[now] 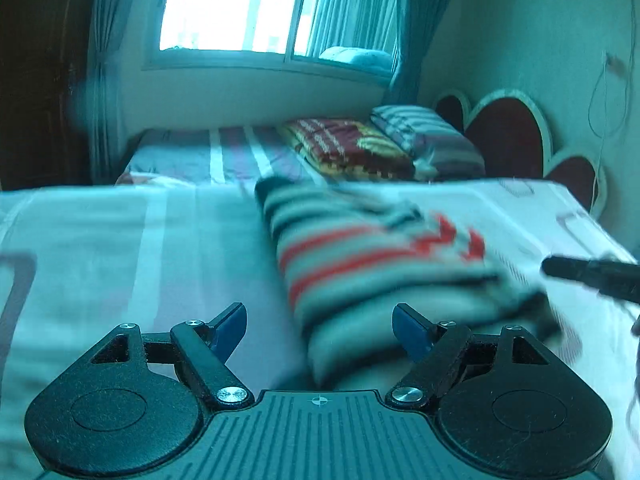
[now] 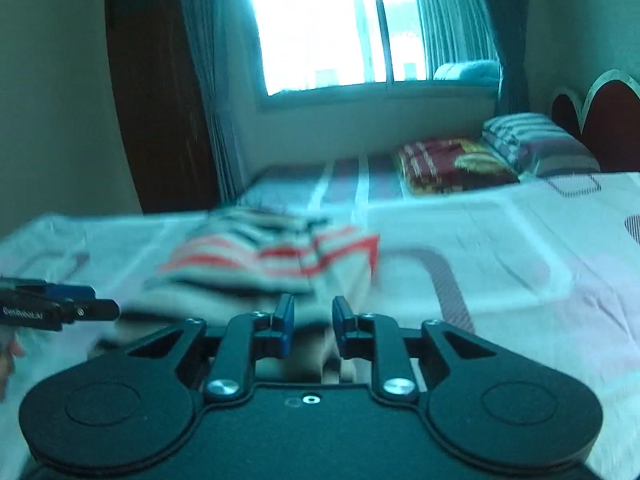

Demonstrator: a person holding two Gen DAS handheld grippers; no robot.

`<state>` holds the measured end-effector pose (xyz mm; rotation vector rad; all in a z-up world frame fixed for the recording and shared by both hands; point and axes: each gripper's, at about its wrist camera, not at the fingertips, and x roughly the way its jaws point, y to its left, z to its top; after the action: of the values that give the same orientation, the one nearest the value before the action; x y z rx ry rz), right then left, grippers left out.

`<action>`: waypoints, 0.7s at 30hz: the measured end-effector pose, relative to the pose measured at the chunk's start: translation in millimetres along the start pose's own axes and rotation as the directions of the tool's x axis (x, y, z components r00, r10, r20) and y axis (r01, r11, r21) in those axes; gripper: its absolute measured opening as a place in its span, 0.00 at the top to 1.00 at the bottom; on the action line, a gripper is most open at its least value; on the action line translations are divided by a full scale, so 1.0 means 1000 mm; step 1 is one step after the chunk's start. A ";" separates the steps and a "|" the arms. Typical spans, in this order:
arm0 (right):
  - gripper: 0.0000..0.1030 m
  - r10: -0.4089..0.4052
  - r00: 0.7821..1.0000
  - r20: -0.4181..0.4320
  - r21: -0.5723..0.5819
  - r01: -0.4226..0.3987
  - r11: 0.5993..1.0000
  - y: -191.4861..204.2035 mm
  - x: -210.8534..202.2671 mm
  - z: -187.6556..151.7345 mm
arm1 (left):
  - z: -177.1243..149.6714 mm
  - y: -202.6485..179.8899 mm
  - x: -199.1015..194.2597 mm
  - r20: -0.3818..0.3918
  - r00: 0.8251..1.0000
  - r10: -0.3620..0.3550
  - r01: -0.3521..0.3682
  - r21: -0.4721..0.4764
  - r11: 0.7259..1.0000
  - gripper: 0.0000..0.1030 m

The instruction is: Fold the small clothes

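A small striped garment (image 1: 372,264), grey with red and dark bands, lies bunched on the pale sheet (image 1: 140,248). My left gripper (image 1: 320,330) is open wide just before its near end. That end shows between the fingers, close to the right pad (image 1: 412,332) and well clear of the left one. In the right wrist view the garment (image 2: 256,256) lies ahead and to the left. My right gripper (image 2: 314,322) hovers at its near edge, pads a narrow gap apart with nothing plainly pinched. The right gripper's black fingers (image 1: 580,270) point in over the garment's right corner.
The sheet covers a raised flat surface whose far edge (image 1: 120,190) drops to a bed behind. On the bed lie a folded red patterned blanket (image 1: 348,148) and a striped pillow (image 1: 424,136). A window (image 1: 272,4) and a dark wardrobe (image 2: 156,100) stand beyond.
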<state>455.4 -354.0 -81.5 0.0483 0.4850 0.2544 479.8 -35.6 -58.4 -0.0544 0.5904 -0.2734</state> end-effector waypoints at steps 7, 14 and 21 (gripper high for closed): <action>0.79 0.049 0.995 -0.082 -0.076 -0.055 0.996 0.010 0.082 0.019 | 0.040 -0.024 0.080 -0.100 0.995 0.014 -0.003 0.115 0.993 0.22; 0.84 0.049 0.988 -0.149 -0.051 -0.057 0.997 -0.005 0.114 0.002 | 0.015 0.013 0.093 -0.117 0.993 -0.001 -0.004 -0.044 0.999 0.10; 0.77 -0.029 0.980 -0.198 -0.023 0.025 0.999 -0.017 0.128 0.021 | 0.014 0.015 0.096 -0.106 0.994 0.021 -0.025 -0.035 0.999 0.03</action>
<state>578.2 -338.1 -123.3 -0.0040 0.6810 0.2384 567.4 -47.7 -100.9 -0.0681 0.7004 -0.2442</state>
